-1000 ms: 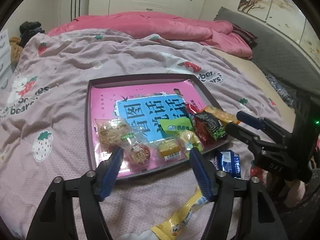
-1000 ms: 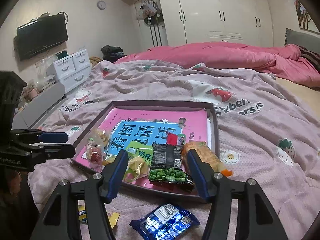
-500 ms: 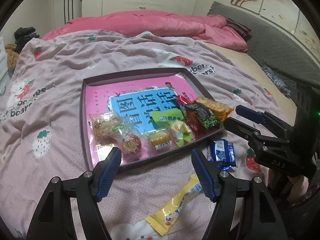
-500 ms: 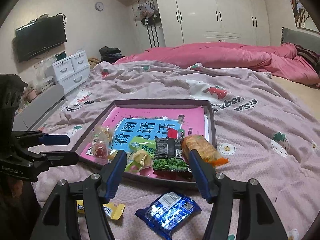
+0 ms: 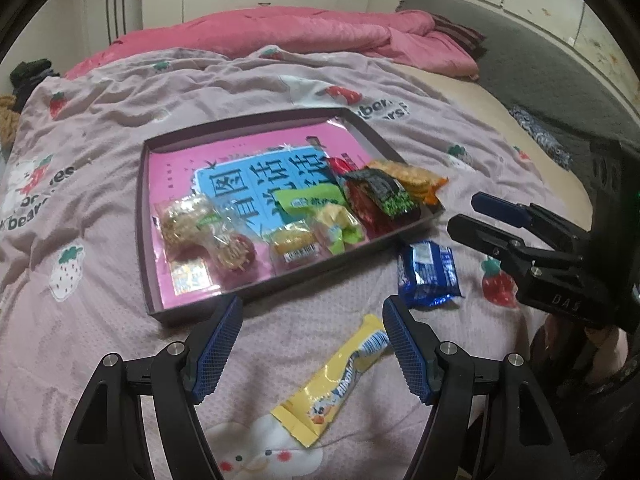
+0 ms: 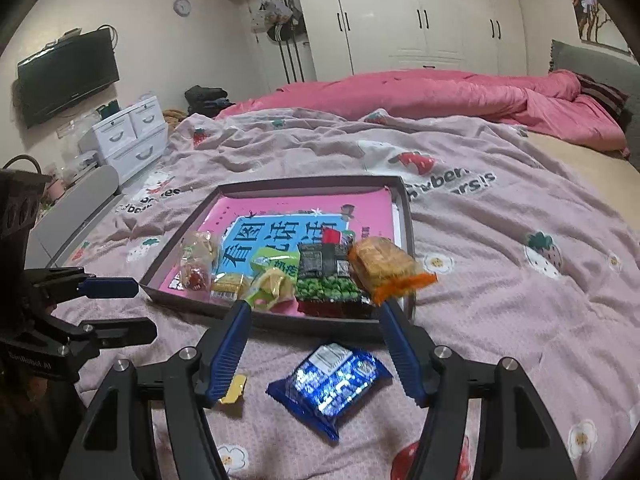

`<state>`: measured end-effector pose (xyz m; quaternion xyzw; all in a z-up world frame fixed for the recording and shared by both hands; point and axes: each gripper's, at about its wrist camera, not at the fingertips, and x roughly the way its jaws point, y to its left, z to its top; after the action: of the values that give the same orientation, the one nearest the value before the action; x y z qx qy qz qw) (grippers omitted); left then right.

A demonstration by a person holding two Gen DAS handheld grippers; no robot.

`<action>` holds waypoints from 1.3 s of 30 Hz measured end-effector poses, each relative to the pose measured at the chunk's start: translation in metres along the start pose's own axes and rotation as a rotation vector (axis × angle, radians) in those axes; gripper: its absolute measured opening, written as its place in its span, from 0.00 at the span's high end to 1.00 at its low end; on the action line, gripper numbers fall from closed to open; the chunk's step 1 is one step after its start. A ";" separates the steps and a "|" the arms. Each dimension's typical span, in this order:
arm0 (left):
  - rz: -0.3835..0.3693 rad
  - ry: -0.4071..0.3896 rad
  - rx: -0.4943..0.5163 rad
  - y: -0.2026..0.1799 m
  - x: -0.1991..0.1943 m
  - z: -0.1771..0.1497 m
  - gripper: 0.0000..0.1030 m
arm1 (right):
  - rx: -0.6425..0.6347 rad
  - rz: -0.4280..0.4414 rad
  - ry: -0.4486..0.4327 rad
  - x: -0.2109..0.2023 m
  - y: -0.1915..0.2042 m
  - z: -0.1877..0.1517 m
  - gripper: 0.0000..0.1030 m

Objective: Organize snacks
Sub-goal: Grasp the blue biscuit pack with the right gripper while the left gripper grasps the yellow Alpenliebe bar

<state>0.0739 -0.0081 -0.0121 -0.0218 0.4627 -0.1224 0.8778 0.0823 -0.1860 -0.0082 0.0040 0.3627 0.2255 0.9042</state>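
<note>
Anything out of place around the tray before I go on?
Yes. Two snacks lie on the blanket outside the tray: the blue packet by its near edge and the yellow wrapper nearer the grippers. The orange-ended cracker pack also overhangs the tray's right corner. Both grippers are empty.

bed (image 5: pixel 120 92): pink strawberry-print cover | on it: tray (image 5: pixel 141 216) | blue packet (image 6: pixel 330 384) | yellow packet (image 5: pixel 340 376)
</note>
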 end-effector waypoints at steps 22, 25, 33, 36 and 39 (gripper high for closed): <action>-0.021 0.090 0.025 -0.011 0.023 -0.025 0.28 | 0.134 0.011 0.189 0.023 -0.009 -0.027 0.36; -0.025 0.103 0.032 -0.012 0.027 -0.027 0.28 | 0.174 0.024 0.214 0.032 -0.012 -0.028 0.36; -0.035 0.131 0.066 -0.016 0.038 -0.032 0.28 | 0.190 -0.029 0.246 0.051 -0.011 -0.028 0.36; -0.038 0.141 0.068 -0.017 0.043 -0.033 0.28 | 0.177 -0.057 0.265 0.062 -0.007 -0.029 0.36; -0.046 0.153 0.067 -0.017 0.047 -0.035 0.28 | 0.128 -0.091 0.264 0.068 0.001 -0.029 0.34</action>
<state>0.0676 -0.0336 -0.0677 0.0062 0.5234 -0.1592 0.8371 0.1059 -0.1615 -0.0743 0.0155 0.4919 0.1591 0.8559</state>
